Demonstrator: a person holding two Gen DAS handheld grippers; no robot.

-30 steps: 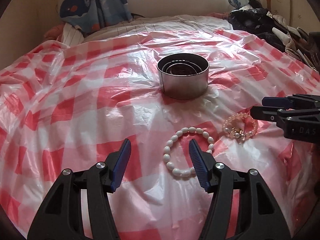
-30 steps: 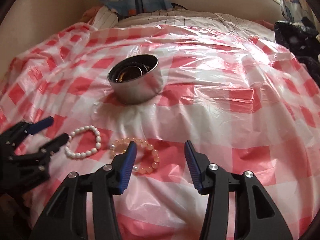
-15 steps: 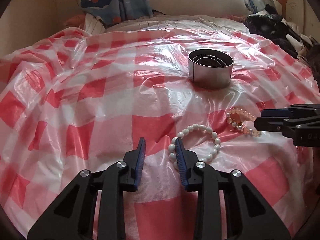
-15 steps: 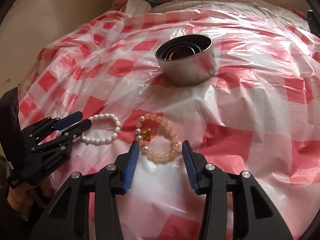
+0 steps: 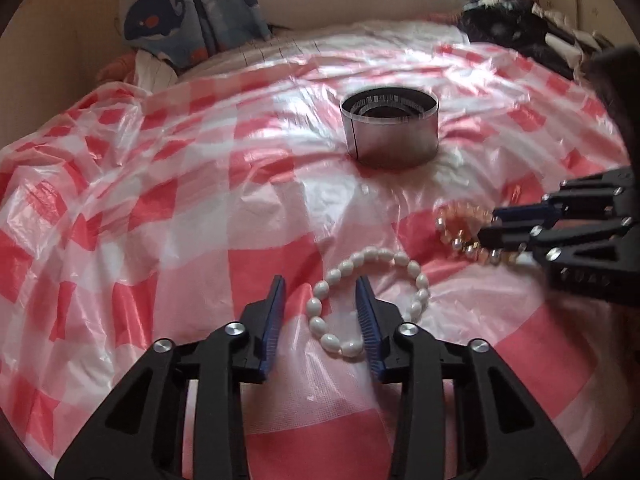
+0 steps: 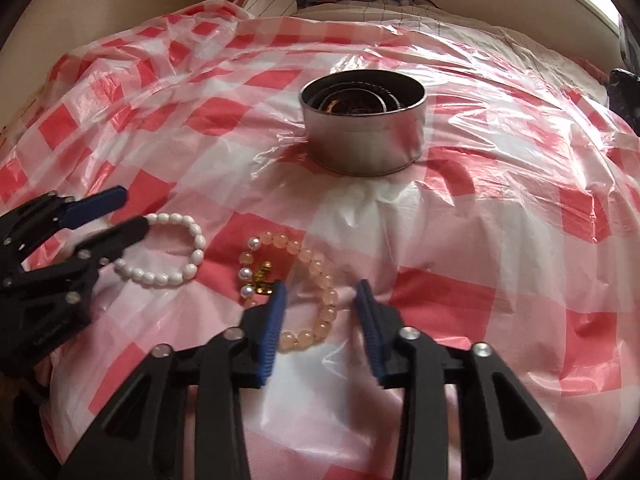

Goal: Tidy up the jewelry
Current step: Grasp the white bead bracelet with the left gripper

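A white bead bracelet [image 5: 416, 280] lies on the red-and-white checked plastic sheet [image 5: 160, 200]. My left gripper [image 5: 320, 292] straddles its left arc, one finger inside the ring, with the pads clear of the beads. A pink bead bracelet [image 6: 316, 264] with a gold charm lies to its right. My right gripper [image 6: 320, 296] straddles the right arc of the pink bracelet. Its jaws are closing, and a gap still shows beside the beads. A round metal tin [image 5: 390, 140] with jewelry inside stands farther back. The left gripper [image 6: 128, 212] also shows at the white bracelet [image 6: 172, 252].
The sheet covers a soft, wrinkled bed. A whale-print cloth [image 5: 168, 20] and striped bedding lie at the far edge. Dark clothes [image 5: 520, 32] are piled at the back right. The tin [image 6: 364, 144] is the only raised thing on the sheet.
Both grippers narrowed their jaws and came down onto the bracelets. The left one shifted so that the white bracelet's arc sits between its jaws. The right one now straddles the pink bracelet's right arc.
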